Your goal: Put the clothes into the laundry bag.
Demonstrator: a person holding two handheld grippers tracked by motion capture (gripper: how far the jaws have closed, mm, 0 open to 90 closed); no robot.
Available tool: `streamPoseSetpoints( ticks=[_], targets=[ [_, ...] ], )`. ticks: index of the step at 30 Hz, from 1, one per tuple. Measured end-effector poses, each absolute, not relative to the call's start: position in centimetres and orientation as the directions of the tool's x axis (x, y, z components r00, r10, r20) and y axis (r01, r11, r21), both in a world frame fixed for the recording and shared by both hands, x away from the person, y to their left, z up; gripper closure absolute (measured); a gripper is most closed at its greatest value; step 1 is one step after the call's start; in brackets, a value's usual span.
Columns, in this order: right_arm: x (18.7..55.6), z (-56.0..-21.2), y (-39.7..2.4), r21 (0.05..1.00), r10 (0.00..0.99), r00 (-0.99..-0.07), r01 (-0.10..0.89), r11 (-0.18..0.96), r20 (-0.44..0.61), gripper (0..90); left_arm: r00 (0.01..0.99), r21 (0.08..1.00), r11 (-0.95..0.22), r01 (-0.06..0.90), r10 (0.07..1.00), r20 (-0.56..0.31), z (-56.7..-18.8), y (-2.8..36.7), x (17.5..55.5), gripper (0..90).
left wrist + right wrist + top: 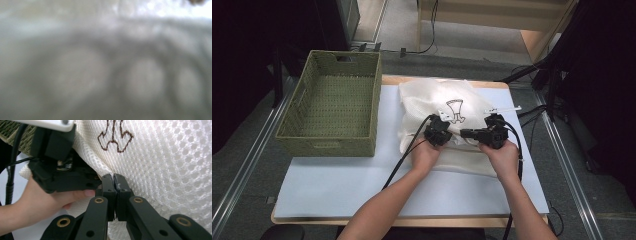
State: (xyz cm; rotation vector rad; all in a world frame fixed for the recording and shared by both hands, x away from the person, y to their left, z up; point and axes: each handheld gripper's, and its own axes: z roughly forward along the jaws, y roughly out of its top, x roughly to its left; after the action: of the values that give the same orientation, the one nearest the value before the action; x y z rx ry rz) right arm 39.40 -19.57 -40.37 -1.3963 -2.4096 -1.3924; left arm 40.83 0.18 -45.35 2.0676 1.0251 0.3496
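Note:
A white mesh bag (447, 97) with a brown stitched emblem (455, 111) lies on the white board, right of centre. Both hands rest on its near part. My right gripper (463, 133) points left, and in the right gripper view its jaws (113, 177) are pressed together on a fold of the mesh bag (162, 157), just below the emblem (115, 137). My left gripper (439, 129) sits close beside it, with its black body (62, 177) against the fabric and its jaw tips hidden under the fold. The left gripper view is a blur of mesh (100, 62) right against the lens.
An olive woven basket (294, 107) with nothing in it stands at the board's left, and its wall (7, 130) shows beyond the left gripper. The white board (337, 180) has bare room in front and to the left. Cables trail from both grippers toward the near edge.

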Motion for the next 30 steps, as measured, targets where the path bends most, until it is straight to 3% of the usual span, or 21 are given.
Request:
streamPoseSetpoints(
  ticks=[9,18,24,28,30],
  targets=[
    [39.4,-40.3,-19.6,0.678,0.687,-0.593,0.708,0.198,0.420,89.8,0.653,0.738,-0.359,0.571,0.744,-0.143,-44.6,2.6,38.4,90.0],
    [39.3,-40.3,-19.3,0.678,0.686,-0.597,0.706,0.203,0.416,89.7,0.617,0.655,-0.414,0.633,0.781,-0.102,-46.5,3.2,39.0,90.0],
    [39.3,-40.3,-19.3,0.677,0.683,-0.598,0.707,0.204,0.419,89.7,0.575,0.674,-0.392,0.626,0.816,-0.060,-46.9,2.6,40.3,90.0],
    [39.3,-40.4,-19.2,0.677,0.680,-0.601,0.707,0.207,0.419,89.7,0.512,0.708,-0.302,0.639,0.853,-0.098,-46.7,2.2,41.6,90.0],
    [39.2,-40.4,-19.2,0.680,0.678,-0.603,0.704,0.206,0.420,89.6,0.478,0.724,-0.227,0.652,0.864,-0.159,-46.8,2.1,42.0,90.0]
  ],
)
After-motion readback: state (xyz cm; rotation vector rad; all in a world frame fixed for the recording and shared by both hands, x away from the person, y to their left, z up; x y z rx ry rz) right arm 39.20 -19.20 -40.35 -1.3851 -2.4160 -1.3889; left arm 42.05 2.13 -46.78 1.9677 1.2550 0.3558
